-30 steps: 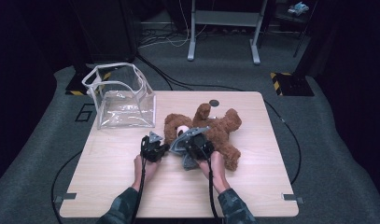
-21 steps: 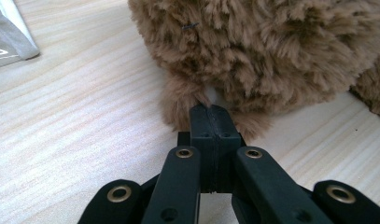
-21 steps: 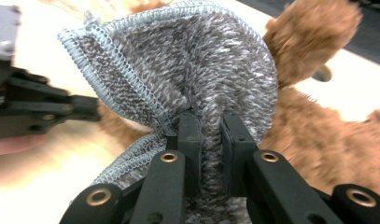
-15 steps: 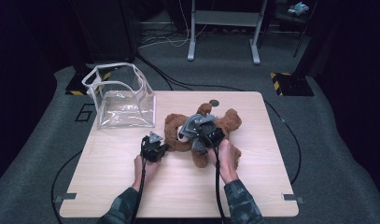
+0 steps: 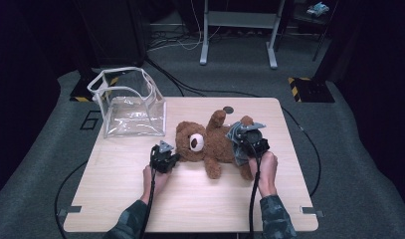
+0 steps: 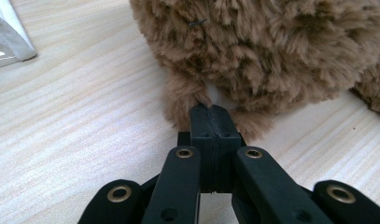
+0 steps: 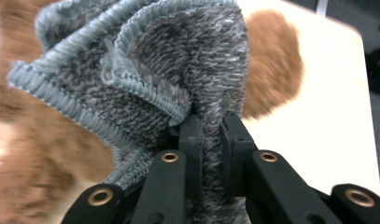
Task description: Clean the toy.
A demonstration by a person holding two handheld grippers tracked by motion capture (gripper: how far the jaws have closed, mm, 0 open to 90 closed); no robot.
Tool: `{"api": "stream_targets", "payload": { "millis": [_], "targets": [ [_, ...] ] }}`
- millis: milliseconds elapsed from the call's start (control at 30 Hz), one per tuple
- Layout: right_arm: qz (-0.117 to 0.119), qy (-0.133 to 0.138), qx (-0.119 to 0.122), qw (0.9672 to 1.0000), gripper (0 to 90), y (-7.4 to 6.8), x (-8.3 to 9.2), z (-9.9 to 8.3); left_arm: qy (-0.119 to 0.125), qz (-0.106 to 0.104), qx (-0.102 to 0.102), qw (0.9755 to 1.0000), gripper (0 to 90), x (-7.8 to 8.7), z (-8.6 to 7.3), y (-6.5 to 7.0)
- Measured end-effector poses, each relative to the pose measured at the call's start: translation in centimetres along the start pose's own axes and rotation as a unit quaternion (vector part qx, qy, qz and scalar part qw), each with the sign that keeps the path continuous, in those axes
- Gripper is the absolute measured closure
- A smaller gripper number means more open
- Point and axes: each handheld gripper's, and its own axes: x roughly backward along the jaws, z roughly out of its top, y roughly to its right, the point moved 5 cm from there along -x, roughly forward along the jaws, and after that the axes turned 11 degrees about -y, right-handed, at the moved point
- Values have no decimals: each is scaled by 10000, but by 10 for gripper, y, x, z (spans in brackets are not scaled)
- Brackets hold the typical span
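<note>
A brown teddy bear (image 5: 210, 144) lies on its back across the wooden table (image 5: 190, 209), head toward the left. My left gripper (image 5: 165, 158) sits at the bear's head; in the left gripper view its jaws (image 6: 209, 112) are shut on a tuft of the bear's fur (image 6: 271, 46) at the ear. My right gripper (image 5: 246, 135) hovers over the bear's lower body, shut on a bunched grey knitted garment (image 5: 238, 148). In the right gripper view the grey knit (image 7: 178, 60) is pinched between the pads of that gripper (image 7: 211, 123), with brown fur (image 7: 271, 60) behind.
A clear plastic bag with white trim (image 5: 128, 102) stands open at the table's back left; its corner (image 6: 5, 37) shows in the left gripper view. A small dark disc (image 5: 228, 109) lies near the far edge. Bare wood spreads along the front.
My right gripper has carried the grey knit to the right, from over the bear's chest to its legs, lifting slightly. The left gripper has stayed put on the ear.
</note>
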Motion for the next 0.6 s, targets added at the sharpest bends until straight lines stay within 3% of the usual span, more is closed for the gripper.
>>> {"api": "stream_targets", "payload": {
  "millis": [100, 200, 333, 467, 533, 567, 600],
  "targets": [
    [57, 84, -50, 9999, 809, 3, 4, 0, -1, 4, -1, 10000, 900, 0, 0, 0],
    [113, 325, 89, 9994, 808, -8, 18, 7, 1, 4, -1, 10000, 900, 0, 0, 0],
    [331, 542, 448, 9970, 807, -41, 31, 19, 2, 6, -2, 10000, 900, 0, 0, 0],
    [653, 504, 816, 9932, 805, -81, 27, 29, -1, 9, -6, 10000, 900, 0, 0, 0],
    [638, 480, 919, 9926, 805, -89, 23, 31, -2, 4, -6, 10000, 900, 0, 0, 0],
    [511, 401, 1127, 9915, 806, -100, 13, 34, -6, 2, -8, 10000, 900, 0, 0, 0],
    [460, 348, 1142, 9918, 806, -101, 9, 34, -6, 1, -8, 10000, 900, 0, 0, 0]
  ]
}}
